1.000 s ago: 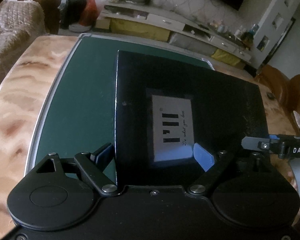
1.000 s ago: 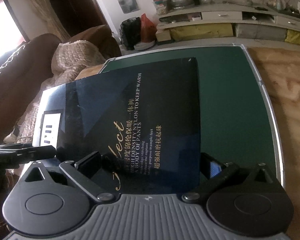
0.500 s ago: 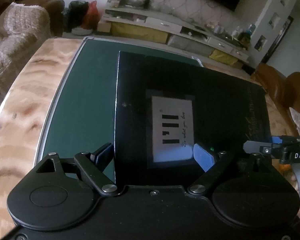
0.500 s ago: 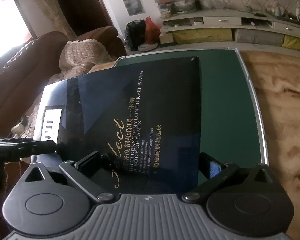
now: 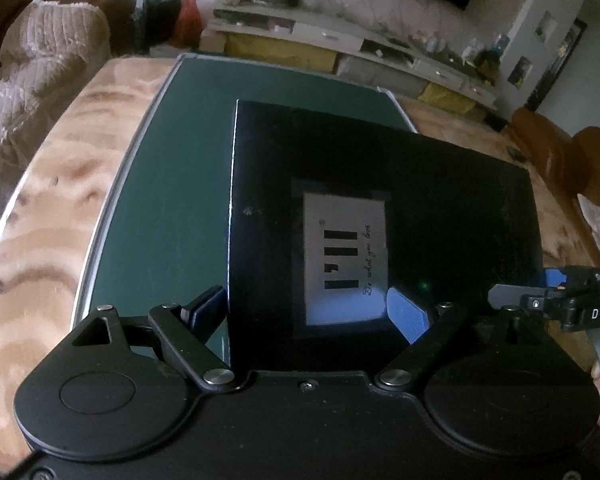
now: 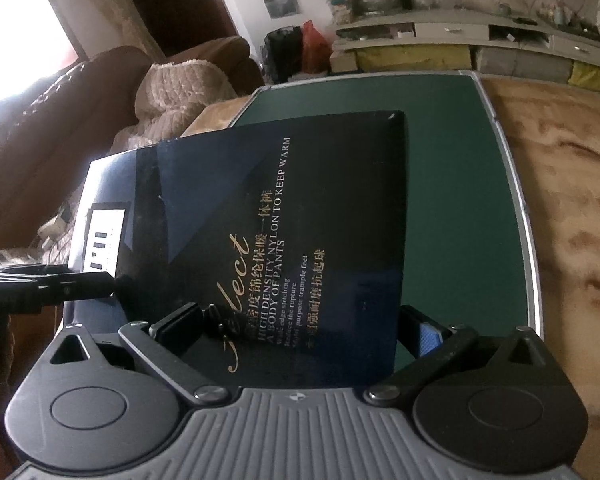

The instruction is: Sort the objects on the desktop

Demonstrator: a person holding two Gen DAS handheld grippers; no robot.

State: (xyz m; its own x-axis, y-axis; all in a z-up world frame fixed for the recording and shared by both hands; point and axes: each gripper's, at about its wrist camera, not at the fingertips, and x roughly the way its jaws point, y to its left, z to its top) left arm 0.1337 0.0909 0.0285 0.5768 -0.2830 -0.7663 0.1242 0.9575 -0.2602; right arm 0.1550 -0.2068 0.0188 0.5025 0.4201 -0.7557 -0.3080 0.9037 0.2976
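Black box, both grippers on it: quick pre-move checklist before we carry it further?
1. Left gripper straddles the black box end, a pad on each side: ok.
2. Right gripper straddles the other end: ok.
3. Pads actually pressing on the box: cannot tell.
4. Box clear of the green mat: cannot tell.
5. Mat ahead of the box bare: ok.
6. Box bottom edge visible: not ok, hidden by the grippers.

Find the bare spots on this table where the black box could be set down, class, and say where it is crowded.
The green mat is bare left of the black box and beyond it toward the TV cabinet. The marbled tabletop outside the mat's metal edge is bare too. It is crowded only around the box, between both grippers.
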